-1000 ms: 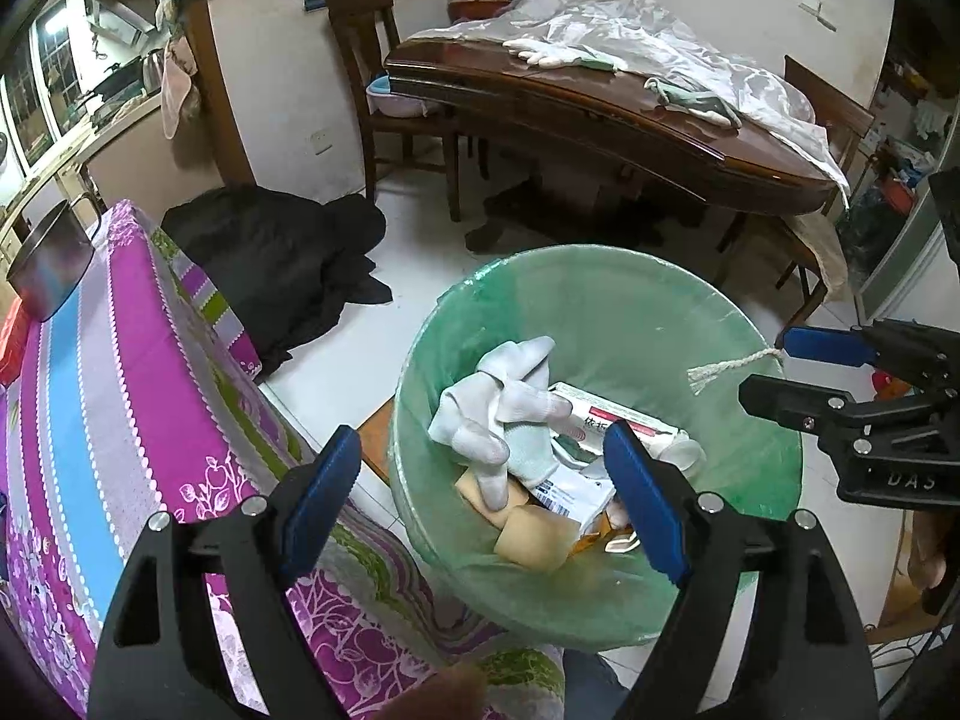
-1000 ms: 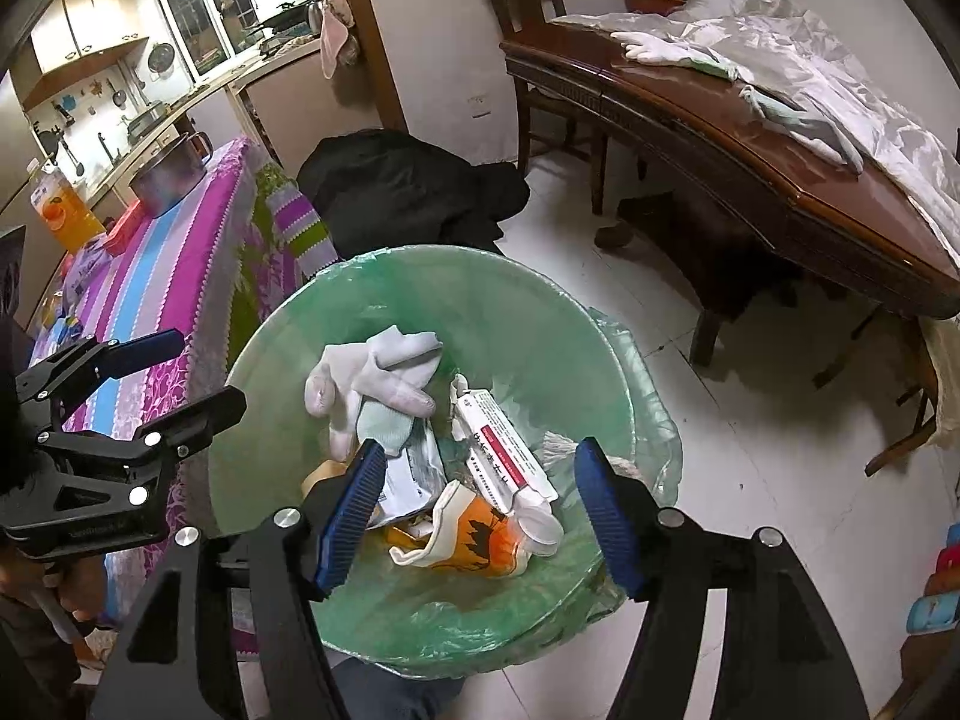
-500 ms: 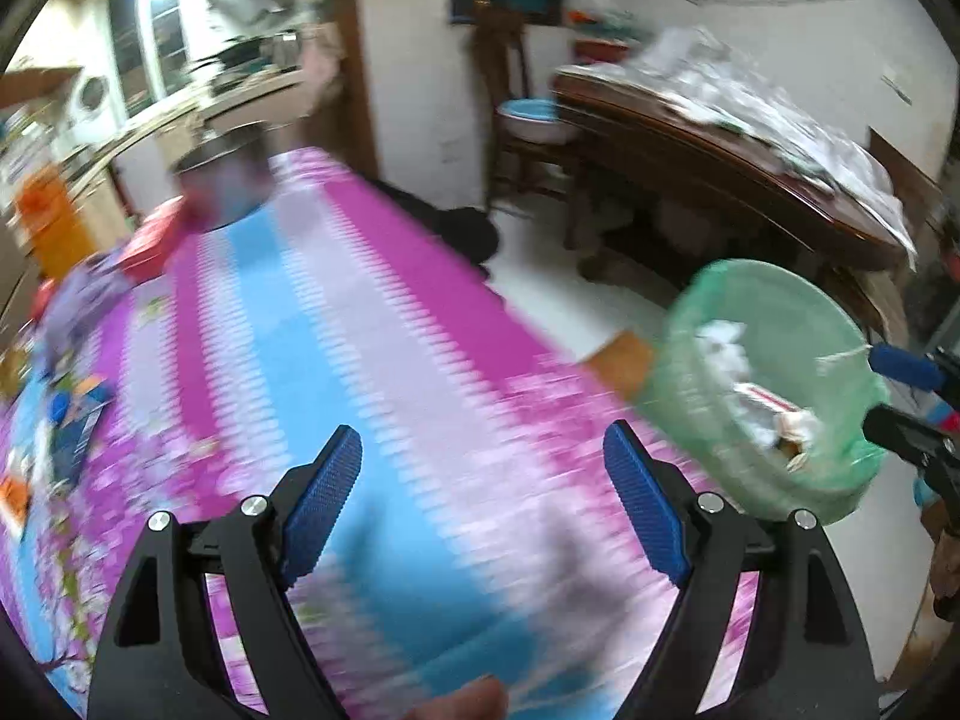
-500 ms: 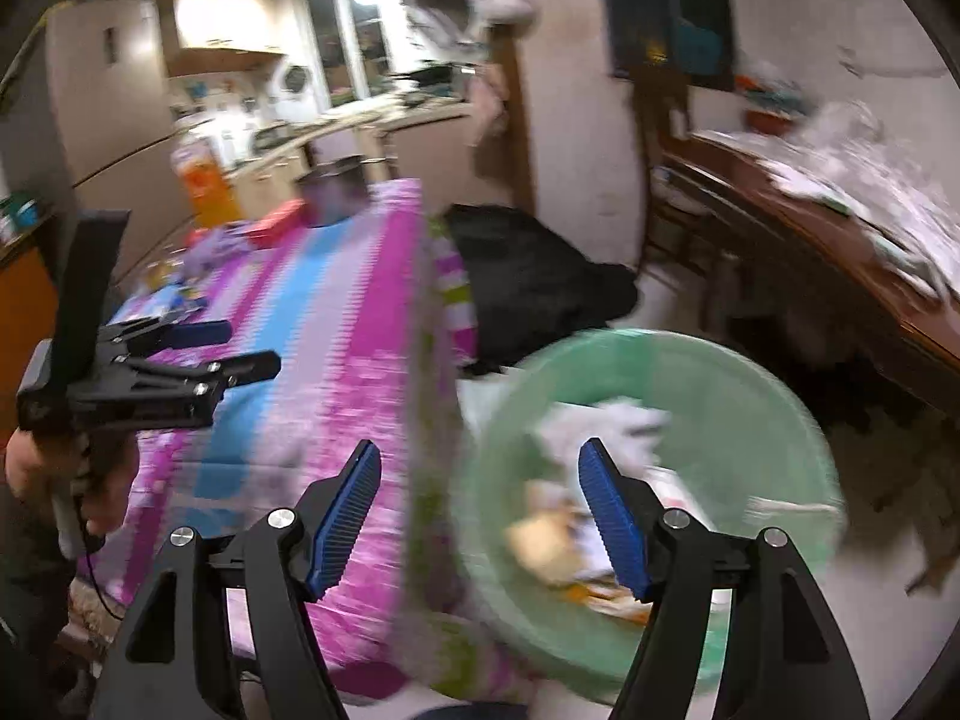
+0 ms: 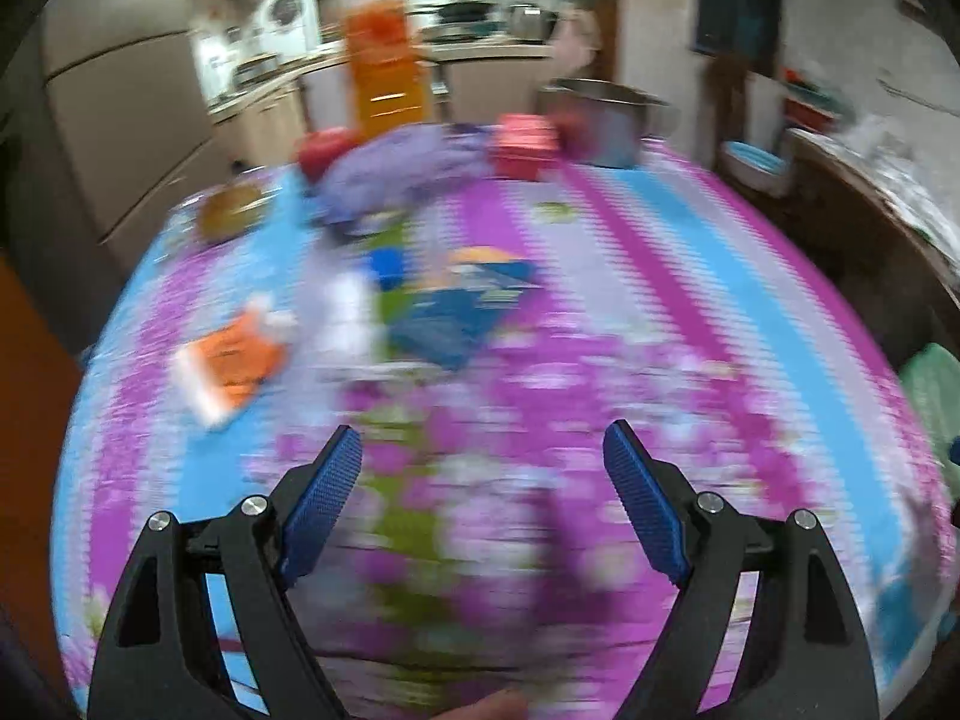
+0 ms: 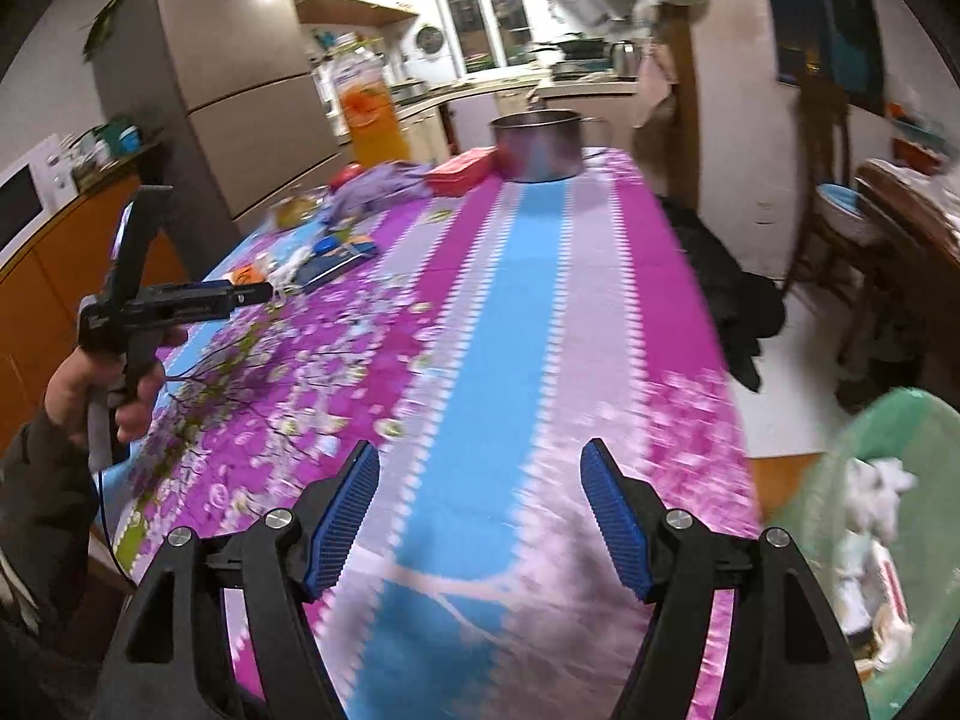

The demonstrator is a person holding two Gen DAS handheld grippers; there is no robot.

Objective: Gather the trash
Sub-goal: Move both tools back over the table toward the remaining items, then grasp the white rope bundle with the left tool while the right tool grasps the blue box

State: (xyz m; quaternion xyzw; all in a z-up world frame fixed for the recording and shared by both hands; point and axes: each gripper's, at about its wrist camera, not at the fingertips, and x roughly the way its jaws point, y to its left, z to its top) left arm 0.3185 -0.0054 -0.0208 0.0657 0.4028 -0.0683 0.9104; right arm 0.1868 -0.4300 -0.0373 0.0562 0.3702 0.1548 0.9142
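The surface (image 6: 516, 324) with its striped pink and blue cloth fills both views, and the green trash bin (image 6: 864, 480) stands beside its right edge. The left tongs (image 5: 480, 504) stand wide apart and empty above the cloth. The right tongs (image 6: 480, 510), also empty, have just been opening; the orange wrapper (image 5: 234, 360) and blue packet (image 5: 462, 312) lie farther on the surface.

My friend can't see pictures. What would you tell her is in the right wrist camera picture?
The right gripper hangs open and empty over a table with a pink, blue and purple cloth. The left gripper, in a person's hand, points at litter on the far left; a green-lined bin with trash sits at the right.
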